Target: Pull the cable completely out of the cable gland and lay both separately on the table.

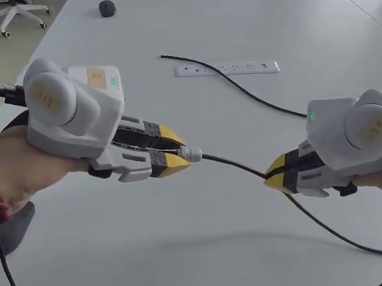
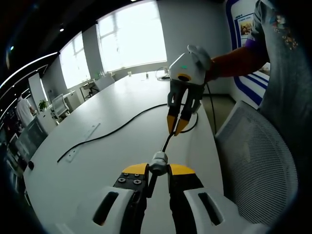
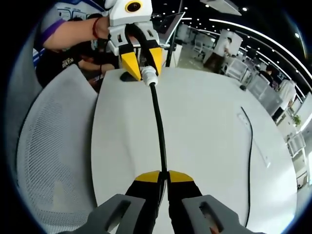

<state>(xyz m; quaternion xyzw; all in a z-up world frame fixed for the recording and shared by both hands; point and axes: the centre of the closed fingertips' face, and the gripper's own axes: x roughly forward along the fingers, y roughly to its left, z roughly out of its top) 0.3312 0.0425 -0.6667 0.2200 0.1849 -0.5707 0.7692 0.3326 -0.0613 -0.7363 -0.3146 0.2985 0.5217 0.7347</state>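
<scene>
- left gripper has its yellow tips pinched on the white cable gland. Only the gland's nose pokes out past the tips, the rest is buried between the jaws
- in the left gripper view you get the same thing from behind: the gland sits wedged between the two tips, and its body is mostly hidden by them
- right gripper is pressed together on the black cable, a bit down the line from the gland, both held above the table
- cable looks pretty straight between the two, see the right gripper view. It goes into the gland, can't tell how far in it reaches
- past the right gripper the cable drops onto the table and runs off the bottom right edge of the head view
- another stretch of it snakes past a white power strip and disappears behind the right gripper's body
- small dark round thing at the far end of the table, too small to make out
- dark shape under the left hand, cut off by the frame edge, no idea what it is
</scene>
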